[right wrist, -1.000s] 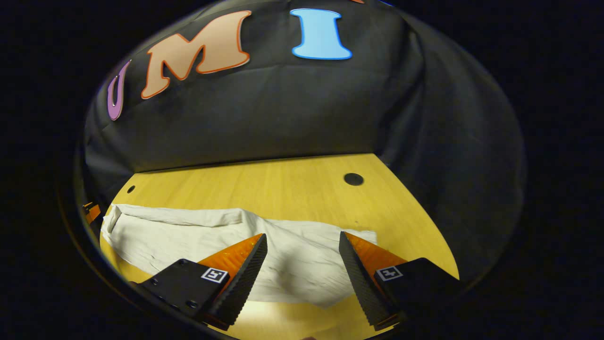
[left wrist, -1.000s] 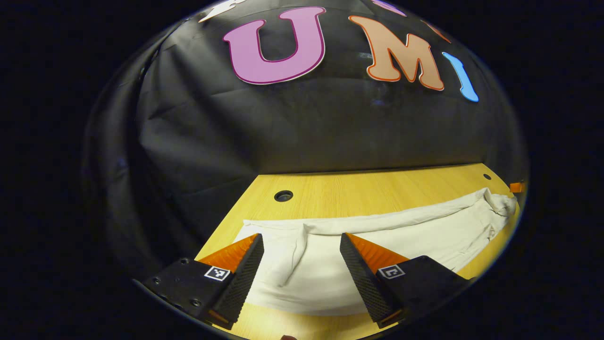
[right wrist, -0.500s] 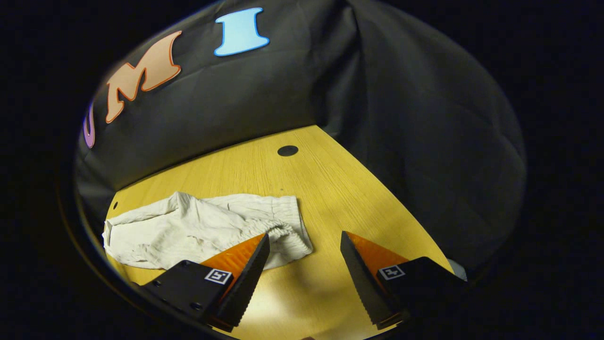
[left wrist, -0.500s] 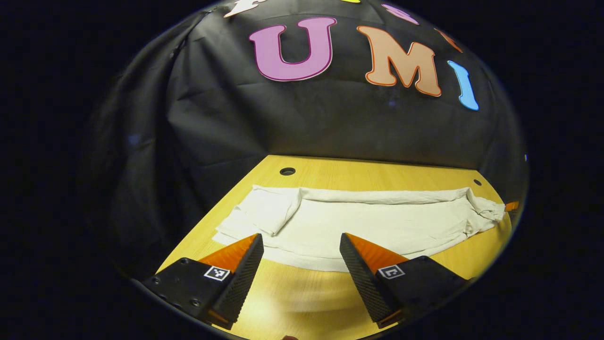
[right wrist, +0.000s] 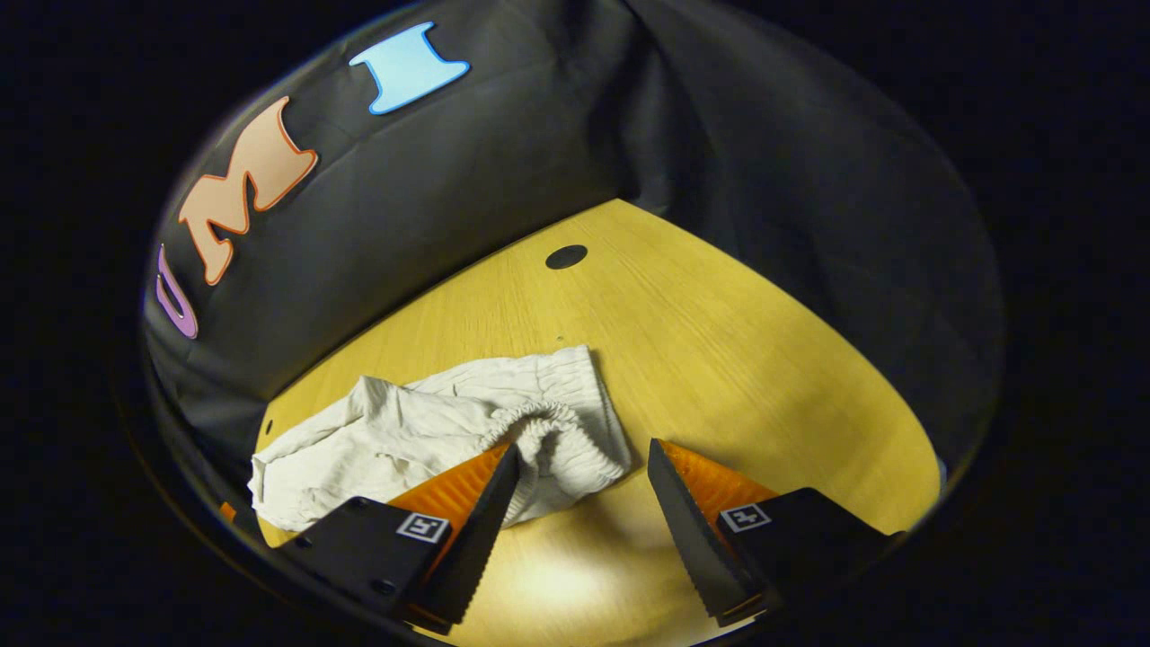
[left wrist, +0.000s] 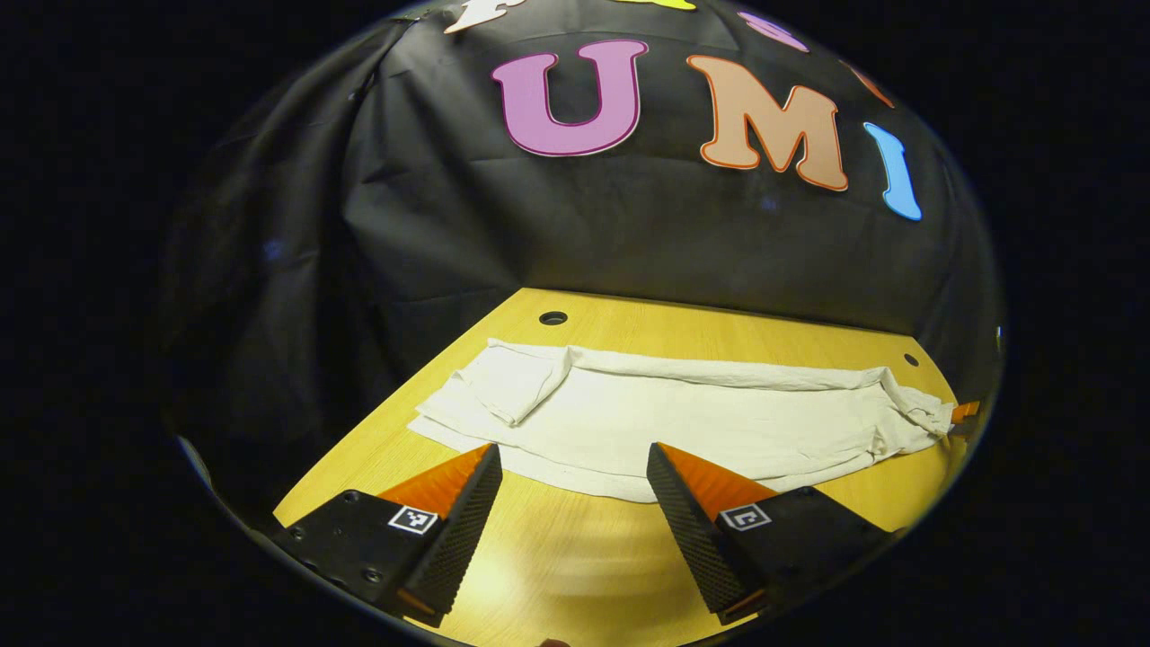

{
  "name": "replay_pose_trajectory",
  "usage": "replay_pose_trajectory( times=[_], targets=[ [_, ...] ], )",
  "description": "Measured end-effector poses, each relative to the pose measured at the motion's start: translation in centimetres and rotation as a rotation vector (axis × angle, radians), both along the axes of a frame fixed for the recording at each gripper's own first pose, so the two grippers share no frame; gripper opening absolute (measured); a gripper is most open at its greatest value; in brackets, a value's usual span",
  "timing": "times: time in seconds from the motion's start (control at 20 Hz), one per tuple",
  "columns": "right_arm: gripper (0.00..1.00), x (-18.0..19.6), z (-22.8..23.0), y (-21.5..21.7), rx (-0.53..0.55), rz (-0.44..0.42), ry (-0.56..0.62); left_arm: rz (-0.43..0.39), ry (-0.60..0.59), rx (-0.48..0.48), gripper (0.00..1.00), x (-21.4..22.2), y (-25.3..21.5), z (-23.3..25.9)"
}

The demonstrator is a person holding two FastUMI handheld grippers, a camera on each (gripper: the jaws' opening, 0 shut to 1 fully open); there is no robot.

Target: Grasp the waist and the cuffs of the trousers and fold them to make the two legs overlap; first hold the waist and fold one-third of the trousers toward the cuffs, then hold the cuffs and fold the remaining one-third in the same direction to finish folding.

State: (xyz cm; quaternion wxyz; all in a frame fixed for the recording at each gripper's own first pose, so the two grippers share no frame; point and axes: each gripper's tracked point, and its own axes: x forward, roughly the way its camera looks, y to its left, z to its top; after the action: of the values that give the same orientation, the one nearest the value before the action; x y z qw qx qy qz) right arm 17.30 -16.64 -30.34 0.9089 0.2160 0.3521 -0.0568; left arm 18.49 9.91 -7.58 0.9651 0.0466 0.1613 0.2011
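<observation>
White trousers (left wrist: 701, 422) lie stretched flat across the wooden table (left wrist: 575, 557). In the left gripper view one end has a flap folded over (left wrist: 521, 386) at the left, and the gathered waist (left wrist: 916, 413) is at the far right. My left gripper (left wrist: 570, 454) is open, hovering over bare wood just short of the trousers' near edge. In the right gripper view the elastic waistband (right wrist: 561, 440) bunches up close in front. My right gripper (right wrist: 582, 449) is open, its left finger beside the waistband, nothing pressed between the fingers.
The table has a round cable hole (left wrist: 552, 317) near the back left and another (right wrist: 566, 257) near the back right. Black cloth walls close in behind and at both sides. Bare wood (right wrist: 764, 377) stretches to the right of the waist.
Both grippers have drawn back from the trousers and stayed open. The left view now takes in the whole garment. The right gripper has swung toward the waist end.
</observation>
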Motion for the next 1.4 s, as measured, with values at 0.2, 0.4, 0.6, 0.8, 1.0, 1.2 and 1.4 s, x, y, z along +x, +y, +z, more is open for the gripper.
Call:
replay_pose_trajectory(
  times=[0.2, 0.4, 0.6, 0.8, 1.0, 1.2, 1.4],
  targets=[
    [0.75, 0.3, -0.7, 0.2, 0.003, -0.008, 0.005, -0.007, -0.002, -0.001, 0.98, 0.1, -1.2, 0.0],
    [0.29, 0.4, 0.2, 0.0, 0.017, -0.028, -0.019, -0.023, -0.005, -0.010, 0.98, 0.2, -2.5, -0.2],
    [0.12, 0.2, 0.8, 0.0, -0.017, -0.015, -0.030, -0.038, -0.013, -0.001, 0.98, 0.4, -2.8, 0.1],
    [0.12, -0.1, 2.7, -0.1, -0.065, -0.014, -0.060, -0.047, -0.024, -0.007, 0.97, 0.0, -2.3, 0.4],
    [0.12, -0.2, 5.8, 0.7, -0.088, -0.015, -0.118, -0.069, -0.029, -0.021, 0.98, -0.1, -1.3, 0.6],
    [0.12, -1.2, 10.3, 3.5, -0.119, -0.003, -0.193, -0.114, -0.024, -0.024, 0.98, 0.0, 0.4, 1.1],
    [0.11, -0.4, 15.0, 9.8, -0.144, 0.041, -0.282, -0.153, -0.024, -0.034, 0.97, -0.1, 3.0, 1.9]
  ],
)
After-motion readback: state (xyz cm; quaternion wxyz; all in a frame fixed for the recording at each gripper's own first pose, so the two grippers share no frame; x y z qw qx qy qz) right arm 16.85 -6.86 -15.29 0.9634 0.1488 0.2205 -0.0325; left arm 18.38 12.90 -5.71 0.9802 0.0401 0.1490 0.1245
